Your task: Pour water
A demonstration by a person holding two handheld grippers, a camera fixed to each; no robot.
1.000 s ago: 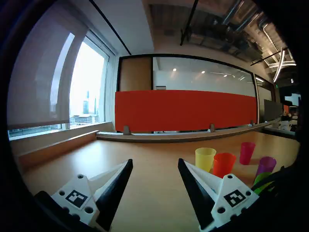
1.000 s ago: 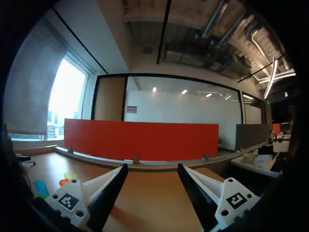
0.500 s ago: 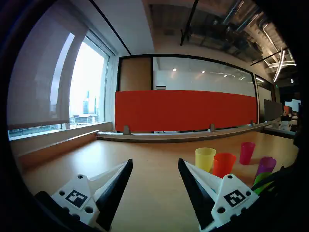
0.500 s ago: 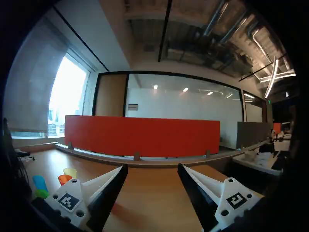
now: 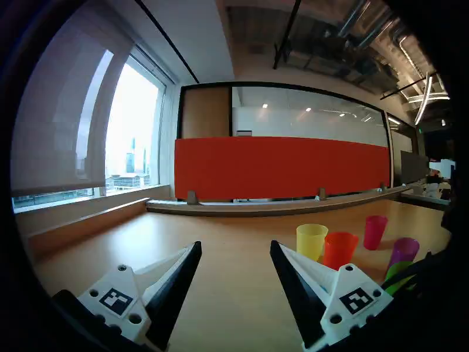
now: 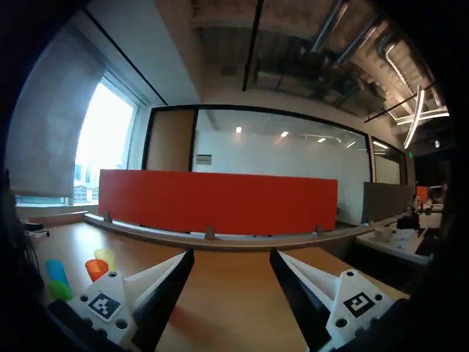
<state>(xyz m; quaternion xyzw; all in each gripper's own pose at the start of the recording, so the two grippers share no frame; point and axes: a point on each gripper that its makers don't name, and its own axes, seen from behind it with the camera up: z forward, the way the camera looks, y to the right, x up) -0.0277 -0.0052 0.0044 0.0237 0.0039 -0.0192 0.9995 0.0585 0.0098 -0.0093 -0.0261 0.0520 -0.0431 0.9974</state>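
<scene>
Two grippers stand spread and empty: left gripper (image 5: 234,244) just left of the upright orange cup (image 5: 340,249) on the table (image 5: 176,226), right gripper (image 6: 231,253) farther off to that cup's right, so the left is judged nearer.

- Cups, left gripper view, 4 o'clock: five. One yellow cup (image 5: 311,240), one orange cup (image 5: 339,249), one pink cup (image 5: 374,232), one purple cup (image 5: 404,250), one green cup (image 5: 396,271), partly hidden.
- Cups, right gripper view, 8 o'clock: four. One yellow, one orange, one blue cup (image 6: 56,270), one green.
- Grippers: two. Left gripper (image 5: 234,246), right gripper (image 6: 231,253); two fingers each.
- Square markers (image 5: 115,300): four, one per finger.
- Red partition (image 5: 281,167): one.
- Wooden table (image 5: 117,246): one.
- Window (image 5: 132,141), 9 o'clock: one.
</scene>
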